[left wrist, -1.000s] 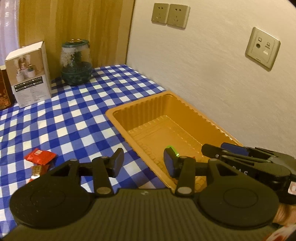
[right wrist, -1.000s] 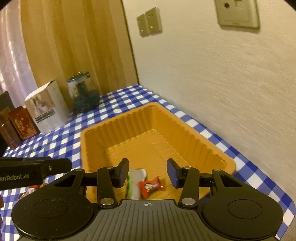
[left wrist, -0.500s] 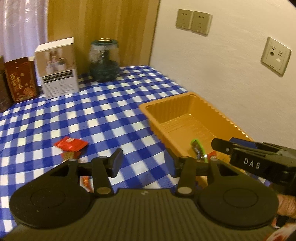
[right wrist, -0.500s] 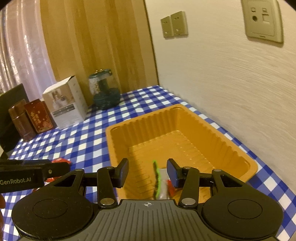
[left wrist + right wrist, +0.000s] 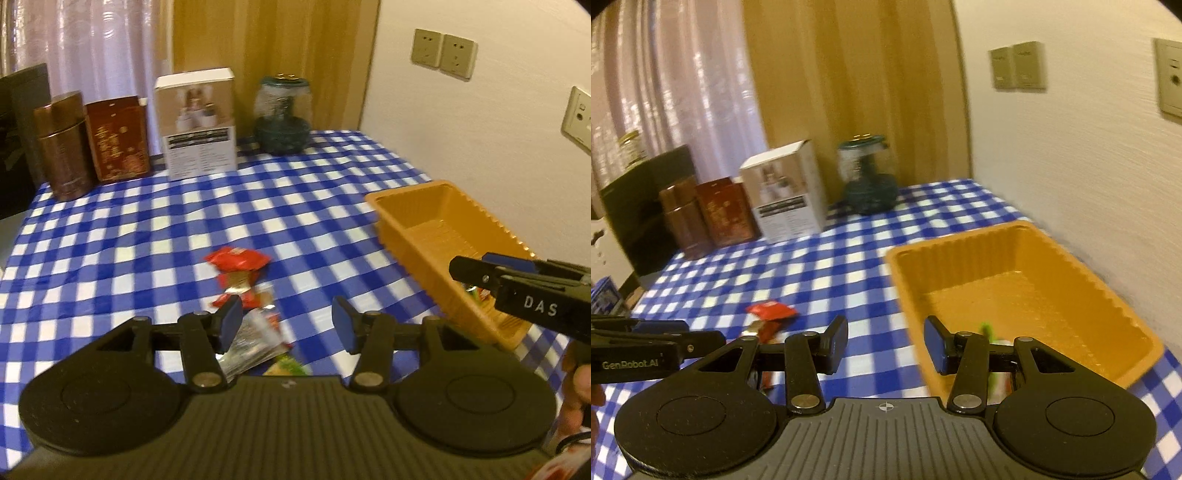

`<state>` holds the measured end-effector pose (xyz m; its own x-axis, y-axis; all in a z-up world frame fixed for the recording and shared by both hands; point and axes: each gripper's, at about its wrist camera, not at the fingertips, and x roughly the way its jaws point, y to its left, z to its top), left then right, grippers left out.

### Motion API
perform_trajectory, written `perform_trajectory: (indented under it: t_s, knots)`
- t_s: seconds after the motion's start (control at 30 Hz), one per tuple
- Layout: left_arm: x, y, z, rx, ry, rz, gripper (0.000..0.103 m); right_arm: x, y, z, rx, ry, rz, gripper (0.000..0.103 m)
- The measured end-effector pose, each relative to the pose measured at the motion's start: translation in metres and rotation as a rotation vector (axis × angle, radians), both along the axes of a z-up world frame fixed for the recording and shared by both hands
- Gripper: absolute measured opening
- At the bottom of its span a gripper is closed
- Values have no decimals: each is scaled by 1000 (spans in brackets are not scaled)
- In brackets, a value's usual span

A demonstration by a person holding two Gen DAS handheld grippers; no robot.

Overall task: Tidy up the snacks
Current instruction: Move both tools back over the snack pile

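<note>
1. Nearest, in the lower centre of the left wrist view, the left hand-held gripper [image 5: 287, 320] has its jaws opening; nothing is clamped between them, though a silver-wrapped snack [image 5: 251, 343] lies on the tabletop [image 5: 110, 240] just below and behind the left pad.
2. Beside it, a green-and-yellow packet [image 5: 286, 366] shows at the gripper body's edge; its full shape is hidden.
3. Likewise in the right wrist view, the right hand-held gripper [image 5: 885, 341] stands with jaws apart and empty, held over the near left corner of the orange tray [image 5: 1123, 306].
4. Inside the tray, at its near end and partly hidden by the right finger, at least one green-edged packet [image 5: 988, 328] lies deposited; a red wrapper appears to lie with it, but this is too obscured to confirm.
5. Further out, left of the tray, a small cluster of red snacks [image 5: 238, 260] remains on the checked cloth, uncollected.
6. At the far edge, upper frame, a white box [image 5: 197, 122], two brown tins [image 5: 62, 144] and a glass jar [image 5: 282, 114] stand undisturbed.
7. Judgement: the task is partly done; several snacks remain outside the tray, and the left gripper seems positioned to take the next.
</note>
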<state>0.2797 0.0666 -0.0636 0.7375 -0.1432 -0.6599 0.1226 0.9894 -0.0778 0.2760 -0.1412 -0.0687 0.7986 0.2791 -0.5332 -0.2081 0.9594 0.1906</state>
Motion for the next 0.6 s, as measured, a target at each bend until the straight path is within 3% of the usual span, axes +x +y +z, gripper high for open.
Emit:
perform_trajectory:
  t_s: [0.33,0.6]
  knots:
    - [-17,49,-20,46,43,61,52,-5,51,-17,-49,36,198,46]
    - [-25,73,-35,52,69,54,52,-9,86,-39,-130,87,360,47]
